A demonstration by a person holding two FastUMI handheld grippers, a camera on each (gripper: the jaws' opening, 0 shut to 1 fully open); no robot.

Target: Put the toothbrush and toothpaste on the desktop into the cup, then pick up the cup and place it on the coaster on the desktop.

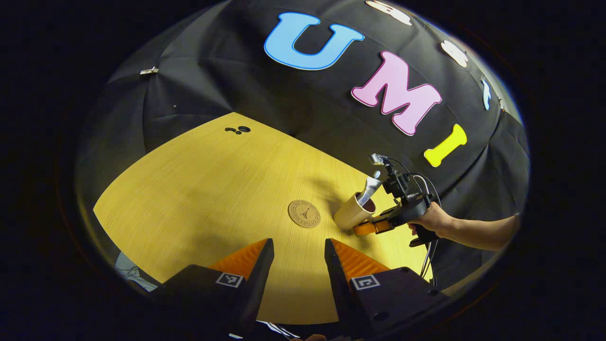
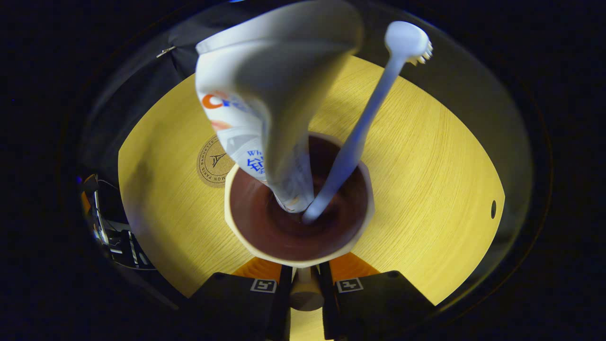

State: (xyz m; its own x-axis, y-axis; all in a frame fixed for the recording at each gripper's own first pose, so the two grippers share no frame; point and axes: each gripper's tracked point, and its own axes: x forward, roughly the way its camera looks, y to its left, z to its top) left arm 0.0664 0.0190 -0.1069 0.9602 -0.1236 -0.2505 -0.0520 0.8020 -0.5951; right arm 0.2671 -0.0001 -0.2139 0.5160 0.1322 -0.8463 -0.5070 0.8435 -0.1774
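Right gripper [image 2: 303,277], its fingers clenched on the handle of the cup [image 2: 298,213], which tilts above the wooden bench [image 2: 426,189]. The toothpaste tube [image 2: 265,118] and toothbrush [image 2: 364,123] stand inside the cup. The round coaster [image 2: 213,163] lies at the cup's 10 o'clock. Left gripper [image 1: 298,265], fingers released and holding nothing, hovers over the bench, coaster at its 12 o'clock.
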